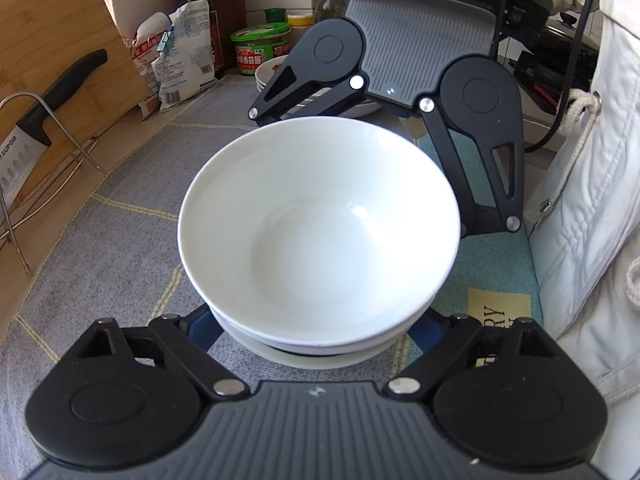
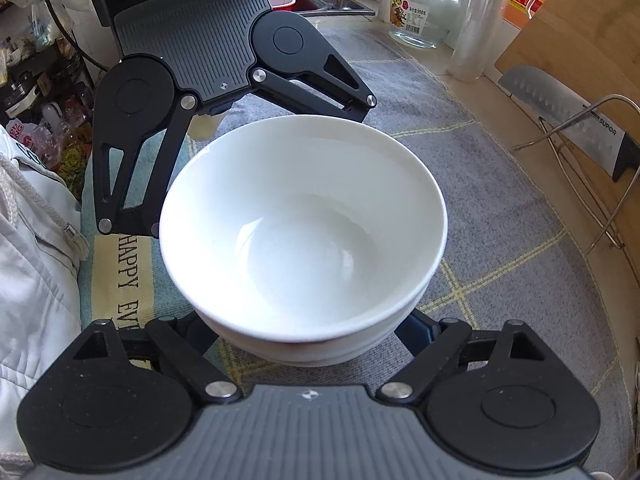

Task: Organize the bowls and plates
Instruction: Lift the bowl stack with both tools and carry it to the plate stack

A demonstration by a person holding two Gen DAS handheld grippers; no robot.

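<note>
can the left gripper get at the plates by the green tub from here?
Probably not directly. The small plates sit beyond the white bowl stack and the right gripper, both in the left gripper's line; it would need to go around.

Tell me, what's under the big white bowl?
The top white bowl sits nested in another white bowl; only that one's outer wall peeks out below. In the left wrist view a flat white rim shows beneath. Whether more hides lower down cannot be seen.

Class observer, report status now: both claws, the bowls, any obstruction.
Both claws flank the stacked white bowls; grip unclear. Left claw, right claw. Stack sits on cloth. Nothing blocking.
</note>
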